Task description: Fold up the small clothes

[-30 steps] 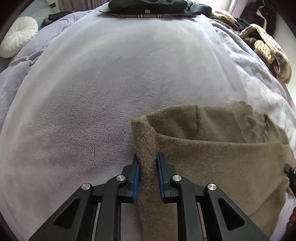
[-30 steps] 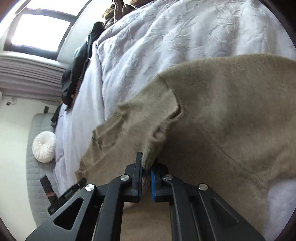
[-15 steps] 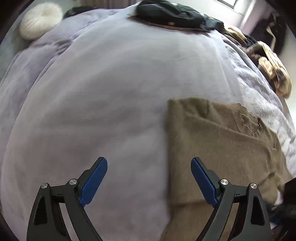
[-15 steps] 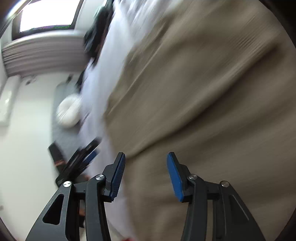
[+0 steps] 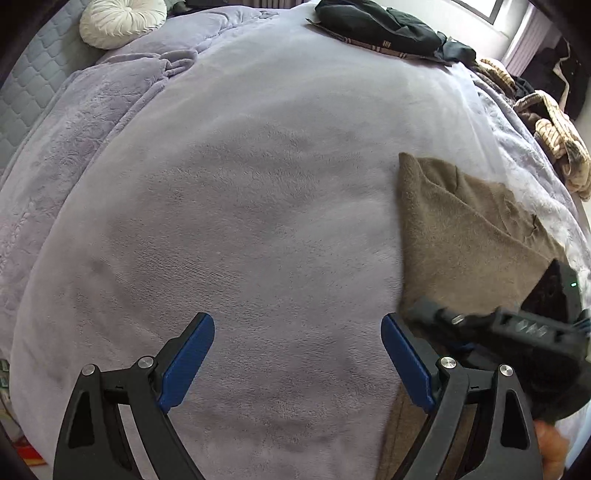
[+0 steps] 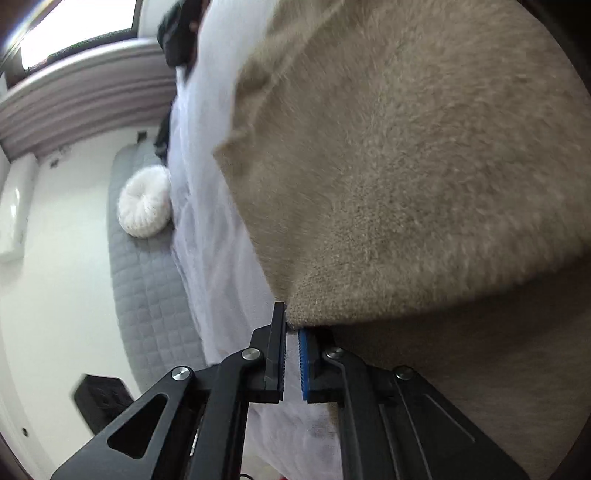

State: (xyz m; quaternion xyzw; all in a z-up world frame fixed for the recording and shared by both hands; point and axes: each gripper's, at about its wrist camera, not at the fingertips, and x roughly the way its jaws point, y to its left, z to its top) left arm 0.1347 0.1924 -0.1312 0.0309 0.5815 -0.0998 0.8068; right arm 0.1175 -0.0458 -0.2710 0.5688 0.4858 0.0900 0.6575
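A small tan knit garment (image 5: 458, 229) lies folded on the lilac blanket (image 5: 258, 184) at the right of the left wrist view. My left gripper (image 5: 297, 354) is wide open and empty, over bare blanket to the left of the garment. My right gripper (image 6: 292, 350) is nearly shut at the garment's near corner (image 6: 406, 184); the knit edge sits at its fingertips, and whether the pads pinch it is unclear. The right gripper's body also shows in the left wrist view (image 5: 509, 325), lying across the garment's lower part.
A white round cushion (image 5: 122, 22) lies at the far left by the grey quilted headboard (image 6: 147, 288). Dark clothes (image 5: 380, 26) are piled at the far edge of the bed. Beige striped clothes (image 5: 554, 140) lie at the right edge.
Both grippers let go of the garment and opened. The left pulled back to the left and stays open. The right moved to the near corner and closed down again.
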